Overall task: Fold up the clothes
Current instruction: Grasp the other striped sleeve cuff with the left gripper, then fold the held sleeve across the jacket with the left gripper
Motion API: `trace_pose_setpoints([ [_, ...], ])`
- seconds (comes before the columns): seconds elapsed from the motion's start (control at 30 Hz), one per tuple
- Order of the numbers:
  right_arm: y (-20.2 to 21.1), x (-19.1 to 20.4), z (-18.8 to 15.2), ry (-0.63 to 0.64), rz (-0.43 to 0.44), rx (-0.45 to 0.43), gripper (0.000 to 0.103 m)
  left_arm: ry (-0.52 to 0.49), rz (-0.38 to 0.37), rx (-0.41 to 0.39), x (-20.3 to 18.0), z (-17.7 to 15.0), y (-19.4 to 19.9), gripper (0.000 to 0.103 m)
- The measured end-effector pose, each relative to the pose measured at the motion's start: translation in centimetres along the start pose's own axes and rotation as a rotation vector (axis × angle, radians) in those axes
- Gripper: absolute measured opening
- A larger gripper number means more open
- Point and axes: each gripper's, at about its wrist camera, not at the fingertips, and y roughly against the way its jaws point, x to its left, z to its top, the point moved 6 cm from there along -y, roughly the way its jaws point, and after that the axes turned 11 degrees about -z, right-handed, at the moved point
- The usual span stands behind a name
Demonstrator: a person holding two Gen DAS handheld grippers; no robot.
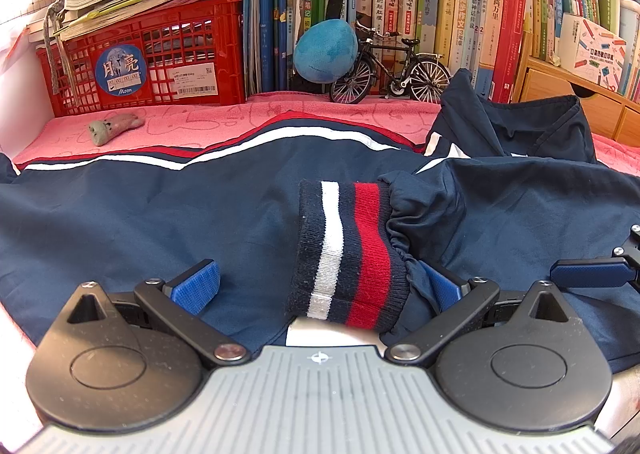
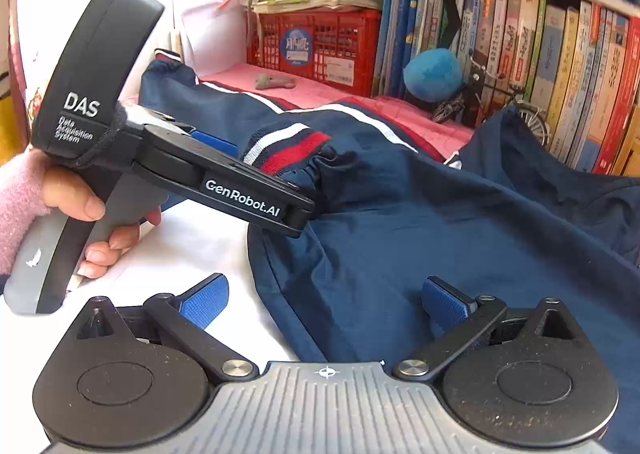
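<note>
A navy jacket (image 1: pixel 140 213) with white and red stripes lies spread over a pink cloth (image 1: pixel 200 121). Its sleeve is folded across the body, and the striped knit cuff (image 1: pixel 348 250) rests between the blue pads of my left gripper (image 1: pixel 318 286), which stands open around it. In the right wrist view the same cuff (image 2: pixel 288 149) shows beyond the left gripper's black housing (image 2: pixel 240 189), held by a hand (image 2: pixel 92 209) in a pink sleeve. My right gripper (image 2: pixel 324 304) is open low over the jacket's near edge (image 2: pixel 288 314), with nothing pinched.
Behind the jacket stand a red crate (image 1: pixel 160 53) under stacked papers, a row of books (image 1: pixel 440 13), a blue plush ball (image 1: pixel 326 51) and a model bicycle (image 1: pixel 392 73). A small grey toy (image 1: pixel 114 127) lies on the pink cloth. Wooden drawers (image 1: pixel 580 101) are at the right.
</note>
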Motion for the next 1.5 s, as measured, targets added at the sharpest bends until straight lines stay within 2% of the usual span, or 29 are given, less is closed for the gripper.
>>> trace_pose_setpoints([
  [0.23,0.0,0.0,-0.1,0.001,-0.002,-0.001,0.103,0.056,-0.047,-0.054,1.4,1.1,2.2,0.103],
  [0.53,0.1,0.0,-0.1,0.002,-0.003,-0.002,0.103,0.307,0.605,-0.142,21.8,6.1,4.8,0.103],
  [0.63,0.0,0.0,-0.1,0.001,-0.003,-0.002,0.103,0.373,0.743,-0.131,26.0,5.9,4.2,0.103],
  [0.7,0.0,-0.1,-0.1,0.001,-0.002,-0.002,0.103,0.382,0.833,-0.156,27.9,5.8,3.8,0.103],
  [0.8,0.0,-0.1,-0.1,0.000,-0.002,-0.002,0.103,0.360,0.752,-0.204,28.9,6.1,2.3,0.103],
  [0.83,0.0,-0.1,-0.1,0.000,-0.002,-0.002,0.103,0.376,0.724,-0.195,29.4,6.0,1.9,0.103],
  [0.9,0.0,-0.1,-0.1,0.001,-0.001,-0.002,0.103,0.420,0.684,-0.174,30.3,5.9,1.1,0.089],
  [0.93,0.0,-0.1,-0.1,0.001,-0.001,-0.002,0.103,0.454,0.679,-0.166,30.6,5.7,0.9,0.057],
  [0.97,0.0,-0.1,-0.1,0.000,-0.001,-0.002,0.103,0.458,0.700,-0.177,30.3,5.9,1.2,0.031],
  [1.0,-0.1,-0.1,-0.1,0.000,-0.001,-0.002,0.103,0.461,0.724,-0.189,30.1,6.0,1.6,0.020],
  [1.03,-0.1,-0.1,-0.1,-0.001,-0.001,-0.002,0.103,0.452,0.697,-0.205,29.6,6.3,1.9,0.009],
  [1.1,0.0,-0.1,-0.1,-0.001,-0.001,-0.002,0.103,0.399,0.685,-0.255,28.0,7.1,2.8,0.007],
  [1.23,0.0,-0.1,-0.2,-0.001,0.000,-0.002,0.103,0.216,0.575,-0.383,21.4,10.4,5.3,0.006],
  [1.33,0.0,-0.1,-0.2,-0.002,0.000,-0.002,0.103,0.031,0.394,-0.463,13.0,12.6,7.4,0.006],
  [1.4,0.1,-0.4,-0.2,-0.016,-0.019,-0.001,0.103,-0.134,0.227,-0.487,5.6,13.0,8.5,0.006],
  [1.5,0.7,-1.5,-0.5,-0.095,-0.093,0.007,0.103,-0.344,0.034,-0.441,-4.3,10.9,9.2,0.008],
])
